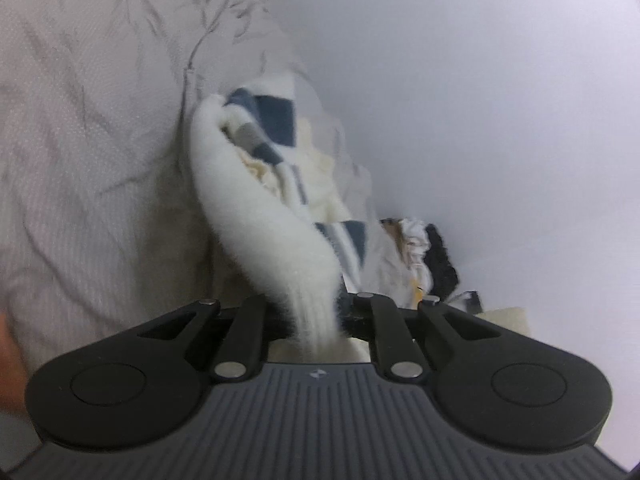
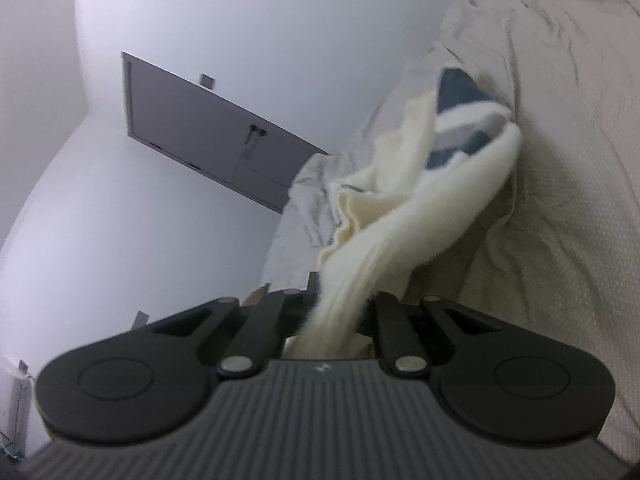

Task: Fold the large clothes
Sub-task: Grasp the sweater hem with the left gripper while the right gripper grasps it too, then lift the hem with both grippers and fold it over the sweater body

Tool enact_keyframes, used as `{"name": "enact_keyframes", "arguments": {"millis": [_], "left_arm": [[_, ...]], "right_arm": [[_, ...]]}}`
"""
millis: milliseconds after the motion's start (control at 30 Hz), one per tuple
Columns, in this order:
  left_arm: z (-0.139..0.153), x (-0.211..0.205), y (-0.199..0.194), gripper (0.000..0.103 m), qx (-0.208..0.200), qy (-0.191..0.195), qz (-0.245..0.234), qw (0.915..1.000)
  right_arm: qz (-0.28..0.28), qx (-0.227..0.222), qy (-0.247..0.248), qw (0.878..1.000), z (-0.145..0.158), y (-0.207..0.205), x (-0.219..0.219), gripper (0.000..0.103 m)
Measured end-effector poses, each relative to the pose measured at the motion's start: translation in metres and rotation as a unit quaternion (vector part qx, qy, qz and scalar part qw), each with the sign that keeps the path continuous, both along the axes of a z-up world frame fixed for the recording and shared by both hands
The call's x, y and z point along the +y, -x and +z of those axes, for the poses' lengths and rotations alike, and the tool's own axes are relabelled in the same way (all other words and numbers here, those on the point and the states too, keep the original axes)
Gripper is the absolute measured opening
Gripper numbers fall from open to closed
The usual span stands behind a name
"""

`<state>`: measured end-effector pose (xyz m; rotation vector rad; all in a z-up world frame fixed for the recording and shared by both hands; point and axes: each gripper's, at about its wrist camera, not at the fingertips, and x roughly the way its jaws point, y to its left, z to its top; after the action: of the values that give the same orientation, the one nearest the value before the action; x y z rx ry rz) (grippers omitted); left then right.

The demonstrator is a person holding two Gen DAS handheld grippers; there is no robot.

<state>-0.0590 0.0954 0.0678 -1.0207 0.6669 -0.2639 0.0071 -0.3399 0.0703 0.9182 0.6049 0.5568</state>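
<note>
A fluffy cream sweater [image 1: 256,208] with blue and grey blocks hangs stretched over the wrinkled bed sheet [image 1: 80,140]. My left gripper [image 1: 316,320] is shut on one ribbed cream edge of it. The sweater also shows in the right wrist view [image 2: 404,216], where my right gripper [image 2: 332,316] is shut on another ribbed edge. Both views are tilted, and the garment runs from each gripper away toward the sheet. The fingertips are hidden by the fabric.
A pile of other clothes [image 1: 424,256], white, black and patterned, lies beside the sweater. A plain white wall [image 1: 480,80] borders the bed. A grey door [image 2: 208,140] stands in the wall in the right wrist view. The sheet [image 2: 560,160] fills the right side.
</note>
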Motion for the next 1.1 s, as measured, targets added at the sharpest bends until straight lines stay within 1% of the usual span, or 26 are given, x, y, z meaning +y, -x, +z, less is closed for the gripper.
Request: {"name": "enact_keyframes", "arguments": {"millis": [133, 233, 333, 400, 467, 533, 600, 667, 733, 800, 967, 1100], "left_arm": [[0.018, -0.011, 0.041, 0.013, -0.026, -0.003, -0.006, 0.9997], [0.027, -0.019, 0.074, 0.013, -0.046, -0.013, -0.011, 0.9988], [0.030, -0.022, 0.111, 0.013, -0.060, -0.004, -0.018, 0.9980], [0.027, -0.022, 0.131, 0.013, -0.062, 0.007, -0.014, 0.9980], [0.023, -0.022, 0.142, 0.013, -0.058, 0.015, -0.008, 0.9982], [0.023, -0.024, 0.141, 0.013, -0.058, 0.008, -0.006, 0.9983], [0.023, -0.025, 0.134, 0.014, -0.060, 0.001, -0.003, 0.9982], [0.023, -0.027, 0.121, 0.014, -0.067, -0.001, 0.004, 0.9978], [0.024, -0.029, 0.102, 0.014, -0.062, -0.004, 0.010, 0.9980], [0.029, -0.033, 0.078, 0.014, -0.059, -0.022, 0.019, 0.9978], [0.041, -0.042, 0.001, 0.014, -0.047, -0.052, 0.029, 0.9971], [0.035, -0.049, -0.070, 0.014, -0.036, -0.084, 0.041, 0.9950]], "right_arm": [[-0.001, -0.017, -0.005, 1.000, 0.013, 0.029, -0.005, 0.010], [0.001, -0.030, 0.002, 1.000, 0.023, 0.061, -0.012, 0.010], [0.002, -0.044, 0.003, 0.999, 0.029, 0.091, -0.018, 0.010], [-0.001, -0.051, 0.006, 0.999, 0.032, 0.111, -0.019, 0.010], [-0.002, -0.054, 0.012, 0.998, 0.029, 0.123, -0.021, 0.010], [-0.004, -0.045, 0.006, 0.999, 0.025, 0.126, -0.022, 0.010], [-0.006, -0.048, 0.008, 0.999, 0.022, 0.117, -0.021, 0.010], [-0.015, -0.046, -0.001, 0.999, 0.023, 0.107, -0.024, 0.010], [-0.025, -0.049, -0.004, 0.998, 0.025, 0.094, -0.023, 0.010], [-0.033, -0.040, -0.020, 0.998, 0.027, 0.072, -0.024, 0.010], [-0.070, -0.027, -0.015, 0.997, 0.027, 0.009, -0.021, 0.010], [-0.107, -0.012, -0.009, 0.994, 0.014, -0.046, -0.017, 0.011]]}}
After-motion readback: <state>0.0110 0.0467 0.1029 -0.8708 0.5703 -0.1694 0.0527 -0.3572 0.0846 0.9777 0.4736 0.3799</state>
